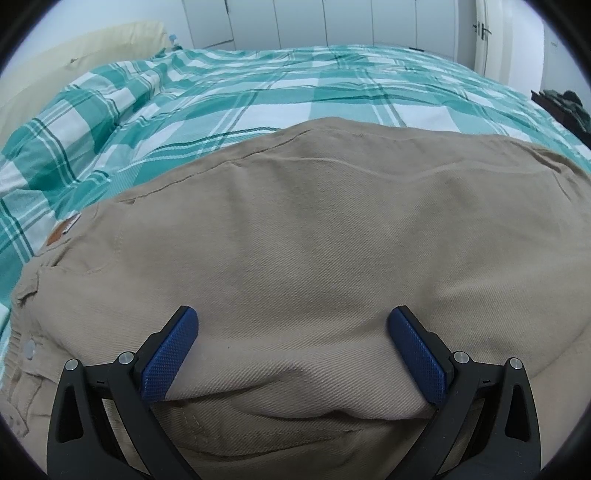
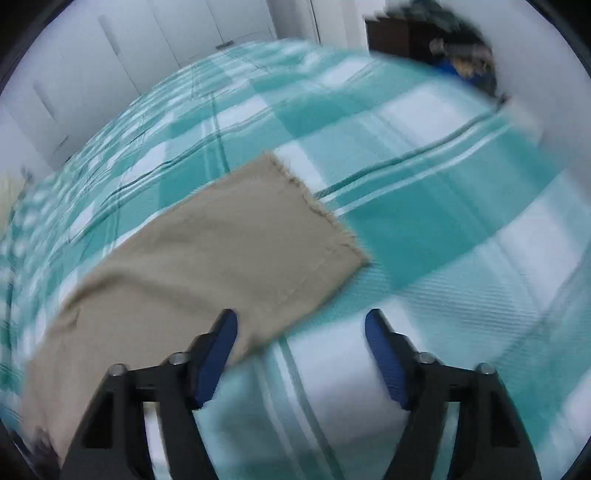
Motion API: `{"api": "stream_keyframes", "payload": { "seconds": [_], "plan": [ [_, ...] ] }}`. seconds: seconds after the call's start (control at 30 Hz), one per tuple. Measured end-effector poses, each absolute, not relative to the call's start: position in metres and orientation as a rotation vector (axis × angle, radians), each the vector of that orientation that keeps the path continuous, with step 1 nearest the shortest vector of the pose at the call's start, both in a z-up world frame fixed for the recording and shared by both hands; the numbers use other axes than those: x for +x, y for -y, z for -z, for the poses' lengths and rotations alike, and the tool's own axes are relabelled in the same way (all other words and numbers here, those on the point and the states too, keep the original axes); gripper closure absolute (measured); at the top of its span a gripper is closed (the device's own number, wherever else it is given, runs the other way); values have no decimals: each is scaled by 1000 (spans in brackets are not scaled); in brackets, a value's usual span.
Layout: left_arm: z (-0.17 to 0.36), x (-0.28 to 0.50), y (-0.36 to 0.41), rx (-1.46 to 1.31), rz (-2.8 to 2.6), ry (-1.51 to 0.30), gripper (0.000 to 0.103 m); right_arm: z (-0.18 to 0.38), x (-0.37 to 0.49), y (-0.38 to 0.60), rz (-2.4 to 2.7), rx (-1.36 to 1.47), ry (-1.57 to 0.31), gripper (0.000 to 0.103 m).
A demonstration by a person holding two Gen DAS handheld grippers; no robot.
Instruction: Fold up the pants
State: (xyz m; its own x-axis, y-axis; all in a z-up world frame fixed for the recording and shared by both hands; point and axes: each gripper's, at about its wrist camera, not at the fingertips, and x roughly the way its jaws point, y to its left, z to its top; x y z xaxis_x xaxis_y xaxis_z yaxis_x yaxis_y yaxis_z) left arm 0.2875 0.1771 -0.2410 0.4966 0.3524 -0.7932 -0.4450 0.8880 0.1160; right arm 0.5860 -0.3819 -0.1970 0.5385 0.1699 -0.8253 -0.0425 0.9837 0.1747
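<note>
Lying flat on checked bedspread [image 1: 258,96]: khaki pants [image 1: 314,229]. Left hand-held gripper [image 1: 293,321], right hand-held gripper [image 2: 301,325] both wide open, empty.

Each of the 2 views looks forward along its own gripper, tilted steeply down at the bed [image 1: 332,96].

The left wrist camera sits very close above the pants [image 1: 314,240]; beige cloth fills the frame ahead of the left gripper [image 1: 293,317], with cupboards [image 1: 332,22] far beyond.

The right wrist camera, blurred, hangs a little higher; the trouser hem [image 2: 314,206] lies ahead and left of the right gripper [image 2: 301,319].

Both views share the checked cover and the pants.
</note>
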Motion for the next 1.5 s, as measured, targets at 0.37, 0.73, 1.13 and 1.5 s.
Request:
{"api": "stream_keyframes", "payload": {
  "seconds": [0.37, 0.73, 1.13, 1.5],
  "plan": [
    [176, 217, -76, -208, -129, -1006, 1, 189, 343, 224, -846, 35, -1028, 28],
    [211, 123, -123, -284, -290, -1064, 1, 223, 313, 319, -449, -94, -1029, 28],
    [223, 123, -110, -185, -344, -1023, 1, 241, 312, 377, -285, 80, -956, 16],
    [223, 120, -109, -166, -347, -1000, 1, 247, 316, 358, -285, 19, -942, 3]
  ]
}}
